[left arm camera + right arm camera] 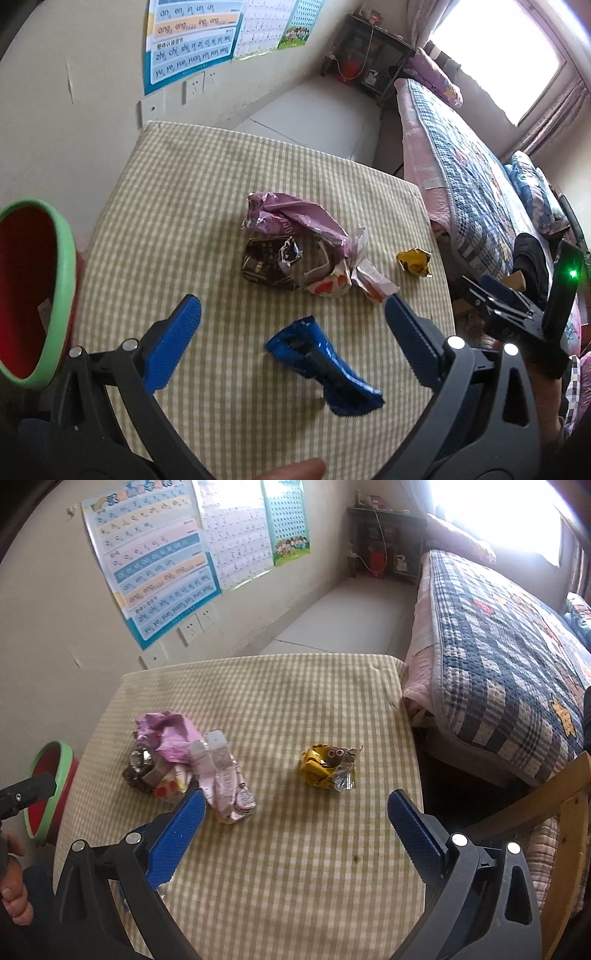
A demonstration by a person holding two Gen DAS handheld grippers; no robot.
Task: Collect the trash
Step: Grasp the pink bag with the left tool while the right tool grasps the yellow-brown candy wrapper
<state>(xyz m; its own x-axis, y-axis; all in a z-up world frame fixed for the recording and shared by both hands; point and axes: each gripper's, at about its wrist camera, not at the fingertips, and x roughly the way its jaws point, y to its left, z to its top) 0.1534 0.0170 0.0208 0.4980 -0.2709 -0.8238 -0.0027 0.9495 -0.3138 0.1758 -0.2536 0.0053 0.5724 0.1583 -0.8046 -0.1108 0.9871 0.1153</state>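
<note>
Trash lies on a table with a green-checked cloth (184,206). A blue wrapper (325,369) lies between the fingers of my open left gripper (291,328), just below them. Beyond it sits a pile: a purple bag (295,218), a dark brown wrapper (266,266) and a white-and-red wrapper (328,284). A crumpled yellow wrapper (413,260) lies apart to the right. My right gripper (295,812) is open and empty, above the cloth in front of the yellow wrapper (327,771). The pile (177,753) and a pink carton (225,786) lie by its left finger.
A red bin with a green rim (37,291) stands off the table's left edge; it also shows in the right wrist view (48,786). A bed with a plaid quilt (498,657) runs along the right. A wooden chair back (561,812) stands at right.
</note>
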